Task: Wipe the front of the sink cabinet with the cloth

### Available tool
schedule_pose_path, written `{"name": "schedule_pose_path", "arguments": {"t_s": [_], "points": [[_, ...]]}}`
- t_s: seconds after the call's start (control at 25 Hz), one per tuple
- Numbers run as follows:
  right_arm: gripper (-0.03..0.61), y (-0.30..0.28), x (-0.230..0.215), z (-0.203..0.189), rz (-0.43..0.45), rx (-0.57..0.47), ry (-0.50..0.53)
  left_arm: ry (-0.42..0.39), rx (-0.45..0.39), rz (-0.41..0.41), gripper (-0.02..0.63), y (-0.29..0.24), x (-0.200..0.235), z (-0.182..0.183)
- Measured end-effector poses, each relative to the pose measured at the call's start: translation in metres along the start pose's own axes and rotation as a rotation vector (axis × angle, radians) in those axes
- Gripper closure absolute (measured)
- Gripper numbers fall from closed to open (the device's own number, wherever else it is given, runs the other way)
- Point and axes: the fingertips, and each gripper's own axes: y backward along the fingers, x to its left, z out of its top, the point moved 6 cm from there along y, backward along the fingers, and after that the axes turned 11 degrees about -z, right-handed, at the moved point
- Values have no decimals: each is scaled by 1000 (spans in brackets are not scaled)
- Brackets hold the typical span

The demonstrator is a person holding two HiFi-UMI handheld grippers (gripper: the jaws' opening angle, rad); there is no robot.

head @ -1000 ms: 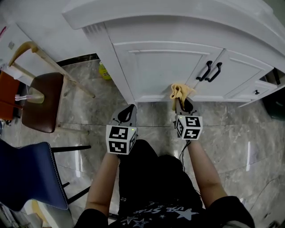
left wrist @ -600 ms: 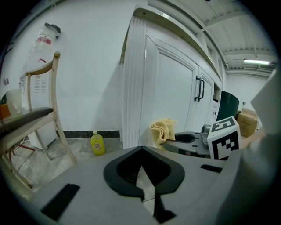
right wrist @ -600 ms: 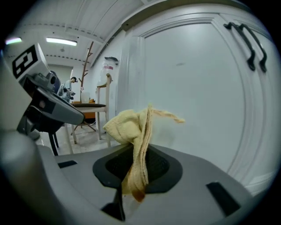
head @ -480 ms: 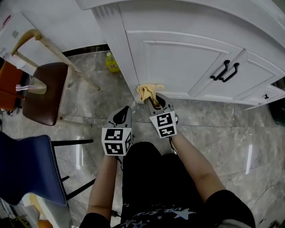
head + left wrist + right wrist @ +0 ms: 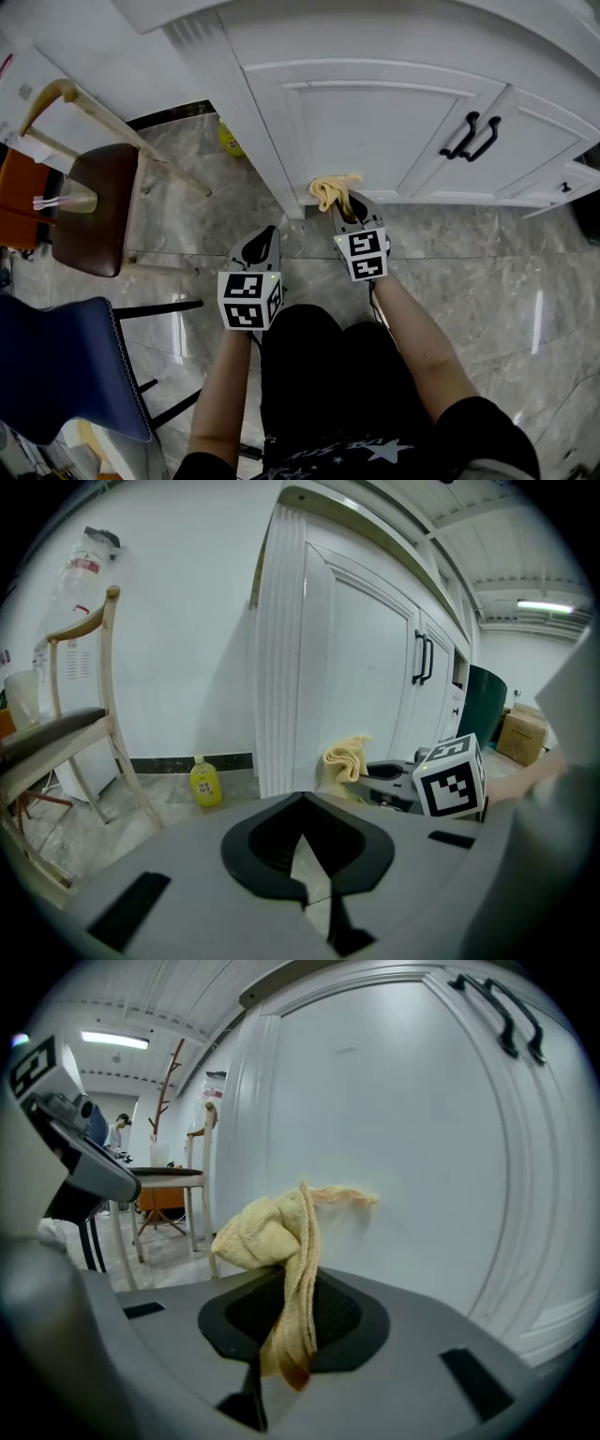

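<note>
The white sink cabinet (image 5: 375, 122) fills the top of the head view, with two black handles (image 5: 472, 137) on its doors. My right gripper (image 5: 347, 208) is shut on a yellow cloth (image 5: 330, 190), whose bunched end presses against the bottom of the left door near the cabinet's corner. In the right gripper view the cloth (image 5: 281, 1241) hangs from the shut jaws against the white door (image 5: 403, 1147). My left gripper (image 5: 260, 246) hangs over the floor left of the right one, its jaws shut on nothing. In the left gripper view the cloth (image 5: 347, 758) and right gripper show beside the cabinet (image 5: 328, 667).
A wooden chair with a brown seat (image 5: 89, 206) stands to the left. A blue chair (image 5: 56, 375) sits at lower left. A yellow bottle (image 5: 228, 139) stands on the marble floor by the cabinet's corner post (image 5: 239, 103). The person's legs are below the grippers.
The right gripper swept the cloth left along the cabinet's lower edge from near the handles to the corner, then back a little to the right. The left gripper stayed low and idle.
</note>
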Motion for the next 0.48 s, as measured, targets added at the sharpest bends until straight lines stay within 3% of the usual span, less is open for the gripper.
{"name": "schedule_pose_path", "arguments": {"t_s": [0.48], "points": [[495, 42, -114, -31, -229, 49, -16, -88, 11, -95, 600, -35, -34, 17]]}}
